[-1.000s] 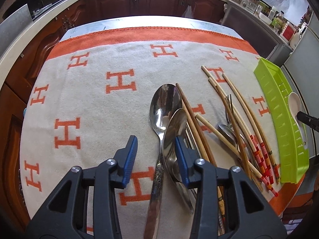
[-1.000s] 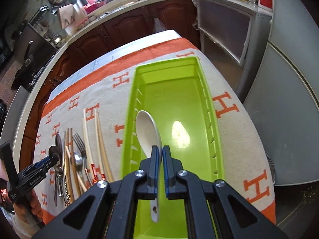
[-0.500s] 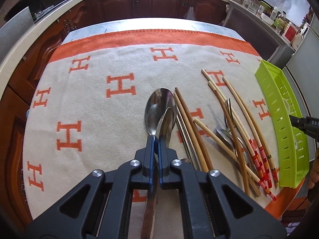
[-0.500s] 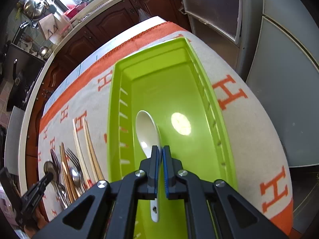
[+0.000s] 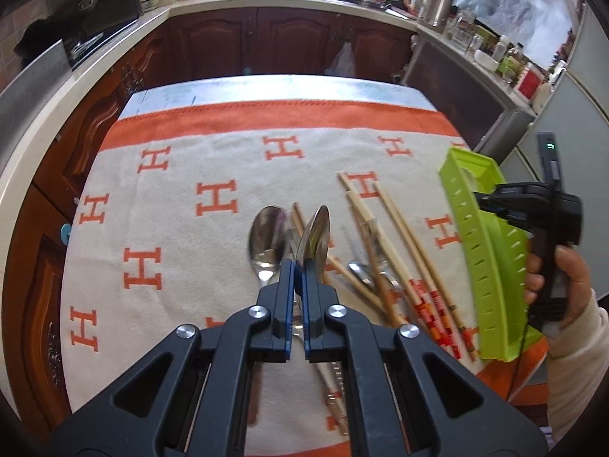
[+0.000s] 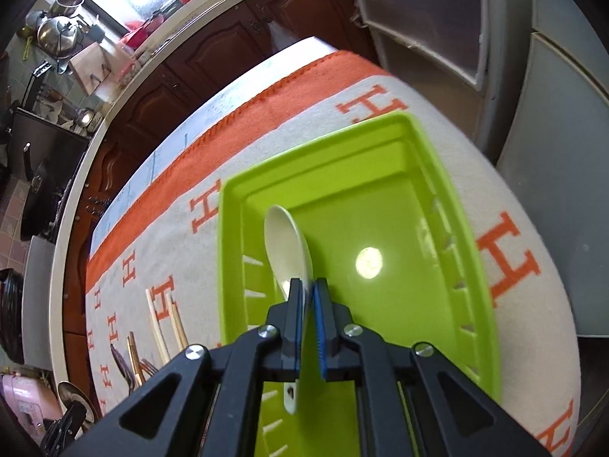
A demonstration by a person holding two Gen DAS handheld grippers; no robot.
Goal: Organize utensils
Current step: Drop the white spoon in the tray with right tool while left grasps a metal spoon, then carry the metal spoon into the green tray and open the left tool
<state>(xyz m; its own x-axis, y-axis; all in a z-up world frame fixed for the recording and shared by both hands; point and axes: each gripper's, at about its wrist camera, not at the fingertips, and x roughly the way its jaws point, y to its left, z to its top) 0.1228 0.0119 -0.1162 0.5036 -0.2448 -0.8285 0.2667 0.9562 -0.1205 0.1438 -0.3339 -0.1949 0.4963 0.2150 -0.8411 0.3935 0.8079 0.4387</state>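
My left gripper (image 5: 298, 266) is shut on a steel spoon (image 5: 314, 234) and holds it lifted above the cloth, bowl turned on edge. A second steel spoon (image 5: 266, 240) lies on the cloth just left of it. Wooden chopsticks (image 5: 384, 236), a fork and a small spoon (image 5: 361, 270) lie to the right. My right gripper (image 6: 308, 289) is shut on a white ceramic spoon (image 6: 287, 243), held over the green tray (image 6: 403, 205). The tray also shows at the right of the left wrist view (image 5: 483, 243), with the hand-held right gripper (image 5: 540, 205) beside it.
The table is covered by a beige cloth (image 5: 182, 236) with orange H marks and an orange border. Dark wooden cabinets (image 5: 289, 42) and a counter with kitchenware stand behind. A grey appliance (image 6: 552, 175) is close to the table's right edge.
My left gripper closed on the steel spoon and lifted it off the cloth, pulling back. My right gripper, still holding the white spoon, moved forward and lower over the tray.
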